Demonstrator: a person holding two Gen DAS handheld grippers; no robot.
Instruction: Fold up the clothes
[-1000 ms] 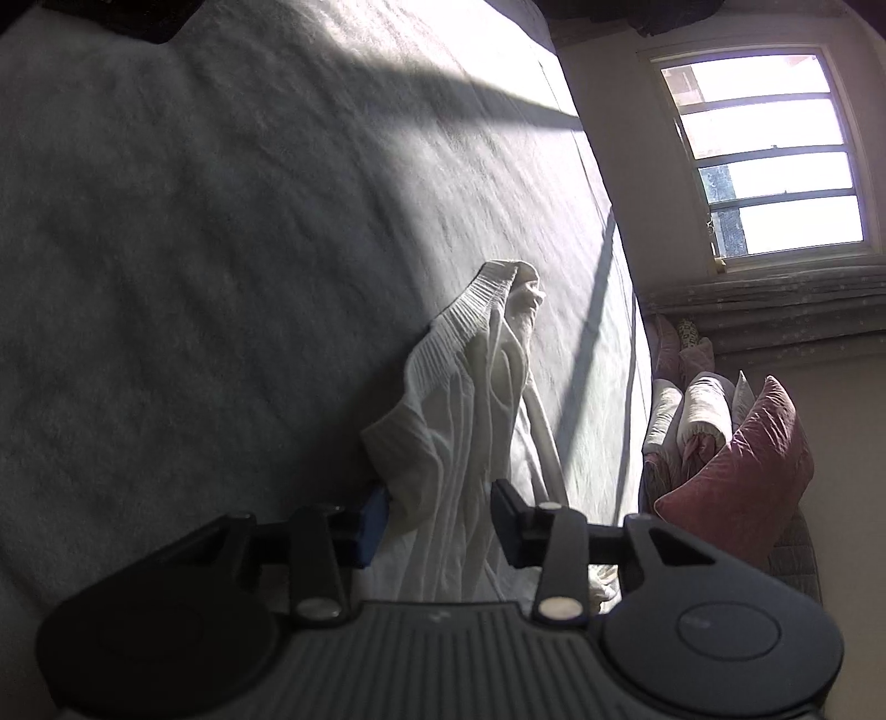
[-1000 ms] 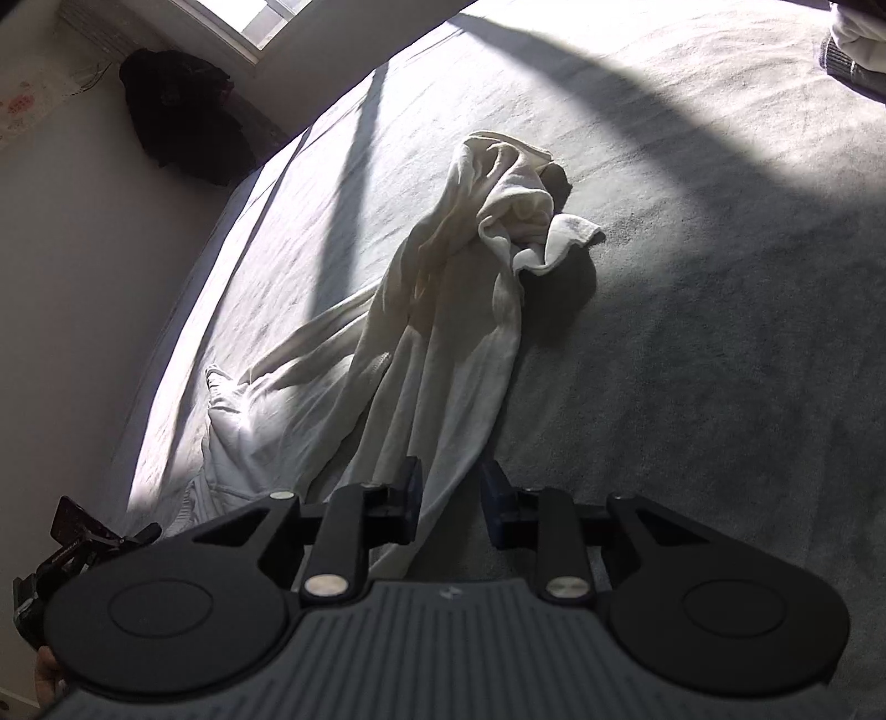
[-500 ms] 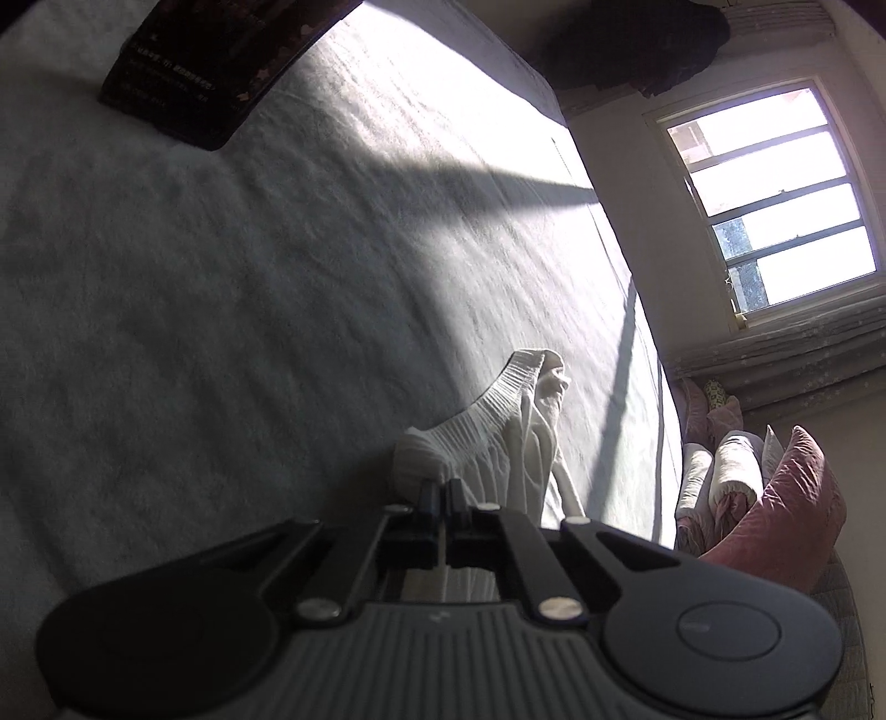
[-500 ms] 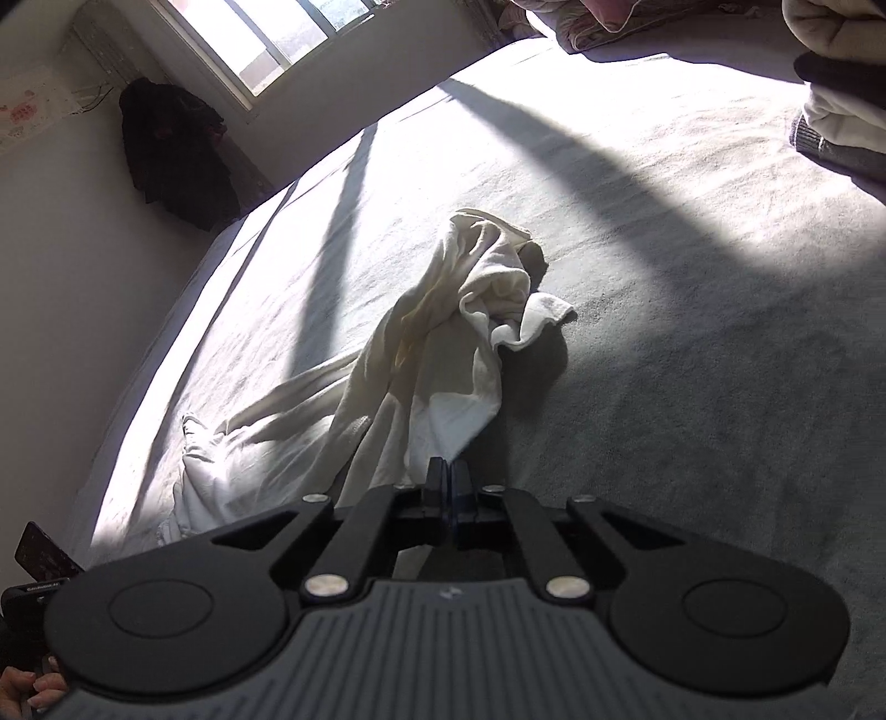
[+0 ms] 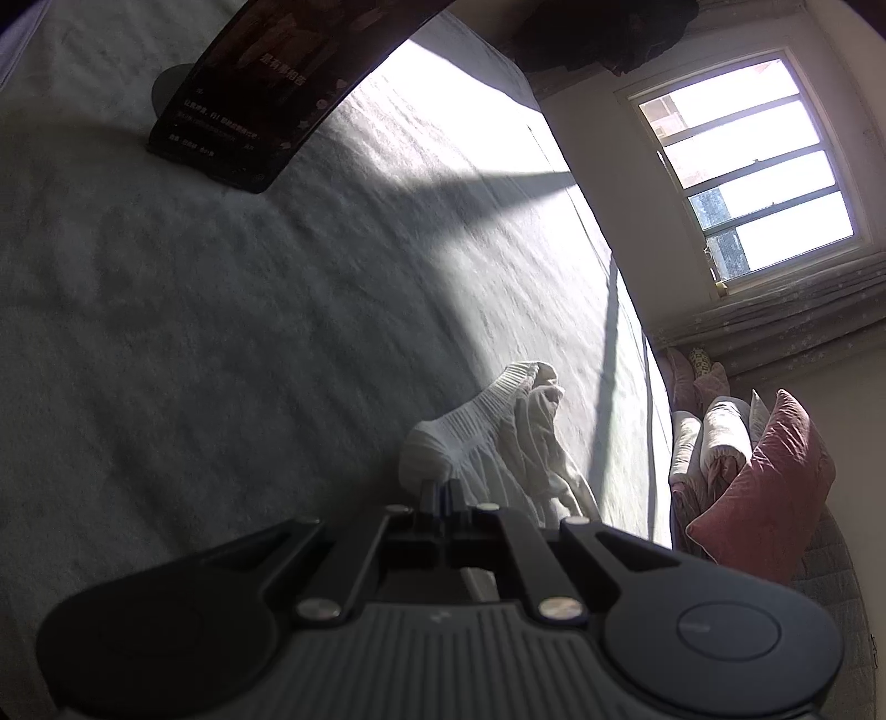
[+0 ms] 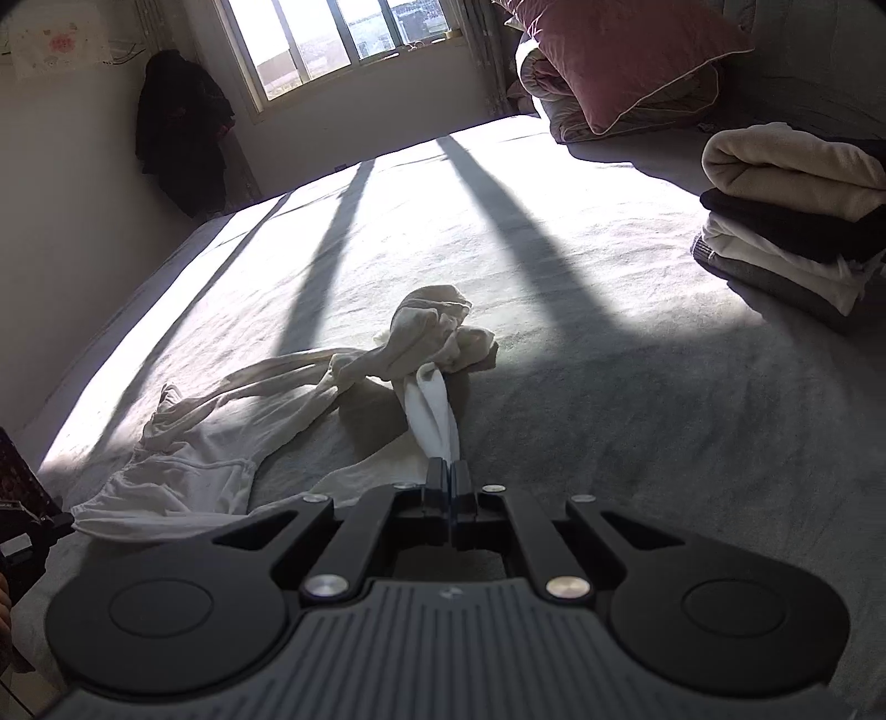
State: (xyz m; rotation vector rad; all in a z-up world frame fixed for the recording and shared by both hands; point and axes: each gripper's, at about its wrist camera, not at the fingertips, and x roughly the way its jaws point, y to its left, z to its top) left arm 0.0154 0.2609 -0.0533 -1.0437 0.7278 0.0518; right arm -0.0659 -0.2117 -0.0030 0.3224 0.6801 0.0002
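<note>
The white garment (image 6: 232, 443) lies crumpled on the grey bed (image 6: 609, 387), which serves as the reference for all positions below. At the bed's left side, near the wall edge, the garment's wider portion is spread flat in sunlight. From there a twisted length of fabric runs toward the middle of the bed and ends in a bunched knot. The left hand-held gripper (image 5: 441, 490) is clenched on a ribbed edge of the garment (image 5: 498, 432), its jaws pressed together over the cloth. The right hand-held gripper (image 6: 448, 473) is likewise clenched, gripping a narrow white fold that rises taut from the bed to its jaws. At the bed's right side rests a stack of folded clothes (image 6: 792, 210), well apart from the garment. At the head of the bed, beneath the window (image 6: 338, 44), a pink pillow (image 6: 620, 50) leans on rolled bedding.
</note>
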